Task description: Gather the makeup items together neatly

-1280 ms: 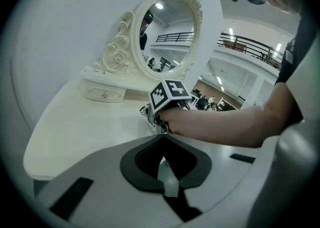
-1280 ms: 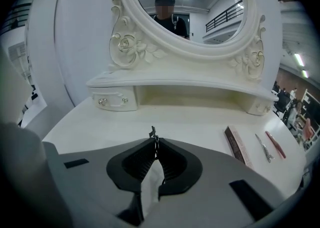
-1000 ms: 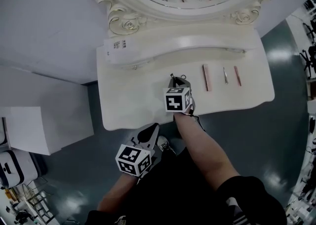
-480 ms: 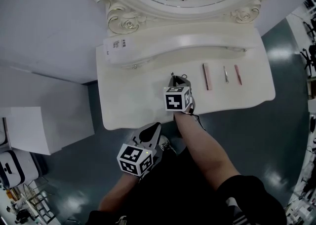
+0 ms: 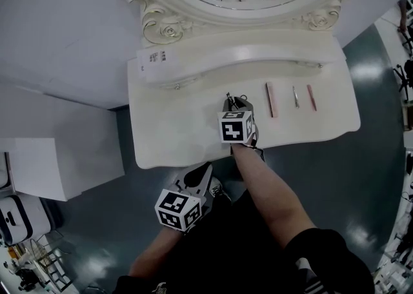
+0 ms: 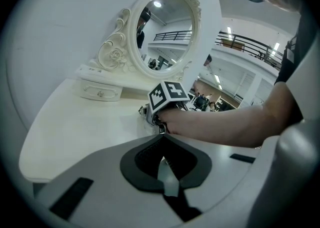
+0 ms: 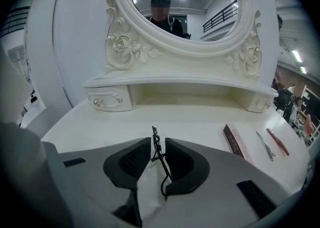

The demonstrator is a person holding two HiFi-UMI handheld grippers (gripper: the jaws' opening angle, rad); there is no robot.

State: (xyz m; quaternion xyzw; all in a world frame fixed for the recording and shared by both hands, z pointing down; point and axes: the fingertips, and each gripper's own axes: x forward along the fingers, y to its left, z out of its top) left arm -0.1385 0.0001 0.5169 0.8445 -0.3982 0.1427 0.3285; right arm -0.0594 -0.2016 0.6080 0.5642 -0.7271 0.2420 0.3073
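The curler (image 7: 159, 156) looks like light, springy black wire, probably slick and easy to tip. Take hold low, where the wire looks stiffest. It stands between the jaws of your right gripper (image 7: 157, 139), which have just been opening and now sit slightly apart without pinching it. That's mid-table (image 5: 174, 138), left of the pink stick (image 5: 270, 100), tweezers (image 5: 295, 97) and red pencil (image 5: 311, 98). Your left gripper (image 6: 161, 137) is off the front edge, jaws together, empty.
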